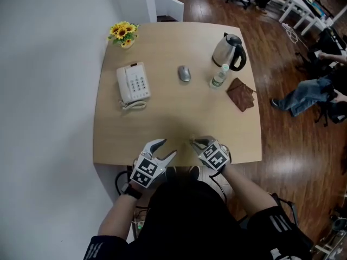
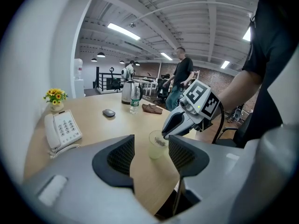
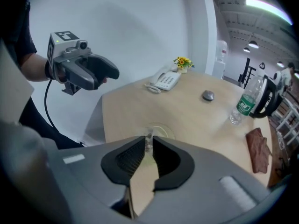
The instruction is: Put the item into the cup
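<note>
Head view first: you've got both grippers down at the near edge of the table [image 1: 179, 118], the left gripper [image 1: 167, 148] and the right gripper [image 1: 198, 143] close together with their tips angled toward each other. The clear cup is really hard to pick out from up here. Further back on the tabletop are a white phone [image 1: 133, 84], a little pot of yellow flowers [image 1: 123, 33], a mouse [image 1: 184, 73], a kettle [image 1: 229, 51], a water bottle [image 1: 219, 76] just beside it and a brown cloth [image 1: 241, 93].

Left gripper view: your jaws are spread wide and grasping nothing. The cup [image 2: 157, 144] stands upright on the table just past the tips, framed in the gap but not touched by either pad. The item [image 2: 160, 142], a small greyish bit, shows in the cup's mouth, and your right gripper's tips hang right over the rim. A person [image 2: 182, 73] stands way off in the background.

Right gripper view: your jaws stand a narrow gap apart, so released rather than clenched. They point steeply down at the cup rim [image 3: 161, 129], and the item shows as a tiny speck in the gap at the tips. Your left gripper floats off to the upper left, well apart from the cup on this side.
</note>
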The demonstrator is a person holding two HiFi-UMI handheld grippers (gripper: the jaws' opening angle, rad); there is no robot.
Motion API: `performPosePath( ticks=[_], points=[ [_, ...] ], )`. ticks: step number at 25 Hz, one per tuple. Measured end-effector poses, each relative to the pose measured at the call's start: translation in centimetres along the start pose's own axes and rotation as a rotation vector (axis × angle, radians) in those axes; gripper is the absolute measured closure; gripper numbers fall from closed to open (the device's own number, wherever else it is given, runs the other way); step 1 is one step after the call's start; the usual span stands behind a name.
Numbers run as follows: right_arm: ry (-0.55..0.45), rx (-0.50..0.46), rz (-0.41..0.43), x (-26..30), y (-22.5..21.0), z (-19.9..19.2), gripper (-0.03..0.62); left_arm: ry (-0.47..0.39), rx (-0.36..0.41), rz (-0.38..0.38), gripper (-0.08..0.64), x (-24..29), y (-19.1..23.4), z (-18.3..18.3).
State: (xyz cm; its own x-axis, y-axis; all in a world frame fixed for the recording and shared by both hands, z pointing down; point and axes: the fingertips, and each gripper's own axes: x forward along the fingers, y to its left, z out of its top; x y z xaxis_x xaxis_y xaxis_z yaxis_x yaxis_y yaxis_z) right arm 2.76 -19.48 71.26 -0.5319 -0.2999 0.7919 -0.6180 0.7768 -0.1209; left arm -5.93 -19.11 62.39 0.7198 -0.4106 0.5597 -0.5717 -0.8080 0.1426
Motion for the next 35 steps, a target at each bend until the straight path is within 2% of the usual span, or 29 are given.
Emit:
performPosePath(
  ticks=[1,6,11,18,22,27,31,35],
  points=[
    [0.007,0.008,0.003,0.2,0.1,-0.1,0.518,0.001,-0.001,-0.001,0.334,-0.1,-0.1,-0.1],
    [-0.018,0.037,-0.025,-0.2,0.1,0.2,0.492,0.002,-0.005,0.004,0.334,-0.7,0.0,-0.6],
    [-0.032,0.040,-0.081,-1.0,-0.4,0.3,0.482,0.003,0.000,-0.002,0.334,-1.0,-0.3,-0.6],
    [-0.079,0.065,-0.098,-1.9,-0.6,0.9,0.477,-0.003,0.015,-0.018,0.334,-0.8,-0.8,-0.4],
    [-0.174,0.100,-0.100,-4.1,0.0,2.7,0.477,-0.013,0.024,-0.026,0.334,-1.2,-1.1,-0.1],
    [-0.382,0.180,-0.068,-8.9,1.9,6.3,0.488,-0.052,0.042,-0.053,0.334,-2.5,-1.8,0.9],
    [-0.524,0.232,-0.086,-13.2,3.8,7.9,0.562,-0.079,0.065,-0.083,0.334,-4.0,-3.4,1.3],
    [-0.602,0.267,-0.086,-15.7,6.2,8.1,0.583,-0.076,0.070,-0.097,0.334,-5.3,-4.4,0.8]
  ],
)
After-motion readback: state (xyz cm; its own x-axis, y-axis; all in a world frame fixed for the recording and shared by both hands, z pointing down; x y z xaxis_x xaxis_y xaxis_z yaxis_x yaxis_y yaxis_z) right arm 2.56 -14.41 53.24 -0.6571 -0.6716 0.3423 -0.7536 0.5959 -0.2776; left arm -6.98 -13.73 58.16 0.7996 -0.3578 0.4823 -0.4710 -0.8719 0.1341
